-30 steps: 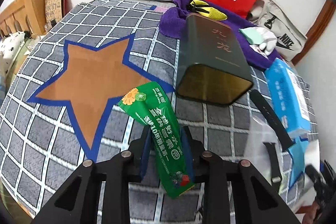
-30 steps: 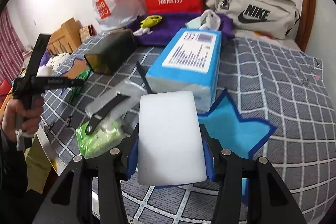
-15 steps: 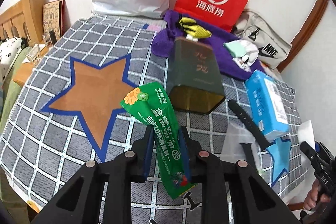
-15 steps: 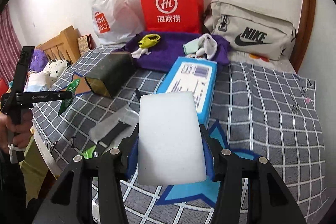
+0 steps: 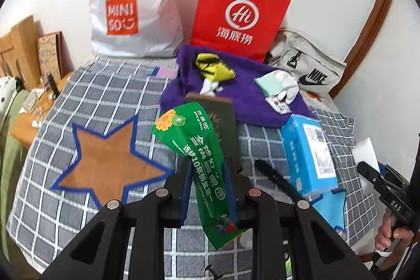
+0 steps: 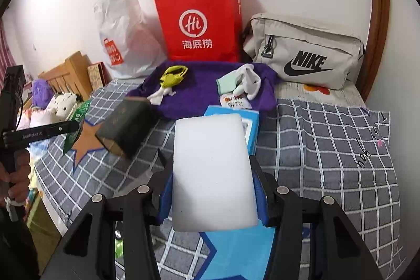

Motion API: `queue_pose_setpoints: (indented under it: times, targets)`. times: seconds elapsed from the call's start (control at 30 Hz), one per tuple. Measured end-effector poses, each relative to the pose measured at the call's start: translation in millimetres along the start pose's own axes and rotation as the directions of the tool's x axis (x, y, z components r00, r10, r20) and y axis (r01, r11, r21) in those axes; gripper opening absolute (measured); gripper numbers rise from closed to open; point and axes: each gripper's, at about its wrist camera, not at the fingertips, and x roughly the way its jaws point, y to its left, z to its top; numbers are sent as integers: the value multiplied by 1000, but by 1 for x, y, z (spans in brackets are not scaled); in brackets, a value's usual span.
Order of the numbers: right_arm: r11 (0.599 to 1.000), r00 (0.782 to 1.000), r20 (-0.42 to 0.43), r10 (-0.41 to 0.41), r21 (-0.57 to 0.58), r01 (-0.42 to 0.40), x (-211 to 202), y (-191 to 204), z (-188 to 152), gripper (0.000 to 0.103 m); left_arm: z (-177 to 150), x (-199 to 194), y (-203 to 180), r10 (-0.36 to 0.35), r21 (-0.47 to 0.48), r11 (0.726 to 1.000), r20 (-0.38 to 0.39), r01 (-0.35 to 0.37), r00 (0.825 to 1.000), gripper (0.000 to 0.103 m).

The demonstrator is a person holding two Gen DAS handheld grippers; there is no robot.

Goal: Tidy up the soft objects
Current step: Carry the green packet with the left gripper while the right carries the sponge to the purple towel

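Note:
My left gripper (image 5: 208, 172) is shut on a green snack packet (image 5: 202, 154), held in the air above the checked cloth (image 5: 113, 91). The packet's top flops to the left, over the edge of the dark green tin (image 5: 225, 127). A white foam block (image 6: 212, 169) sits between the pads of my right gripper (image 6: 212, 183), which is shut on it and raised over the blue star patch (image 6: 236, 251). An orange star patch (image 5: 110, 164) lies at the left of the cloth. The right gripper and its foam show at the right edge of the left wrist view.
A purple towel (image 5: 249, 101) at the back carries a yellow glove (image 5: 212, 68) and white socks (image 5: 281, 83). A blue tissue pack (image 5: 307, 154) and a black strap (image 5: 278, 180) lie on the cloth. Behind stand a red paper bag (image 5: 239, 15), a white plastic bag (image 5: 134, 9) and a grey Nike bag (image 6: 304, 54).
Both grippers have risen from the cloth with their loads, so the table looks smaller and farther. The left jaws have pinched the green packet narrower.

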Motion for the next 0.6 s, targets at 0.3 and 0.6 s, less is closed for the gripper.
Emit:
queue_pose_setpoints:
  times: [0.3,0.6]
  targets:
    - [1000,1000,7,-5,9,5,24,-10,43,50,33,13,-24,-14,41,999,15,13,1000,23]
    - [999,1000,8,10,43,-11,56,-23,83,51,68,38,-35,-16,54,998,15,16,1000,23]
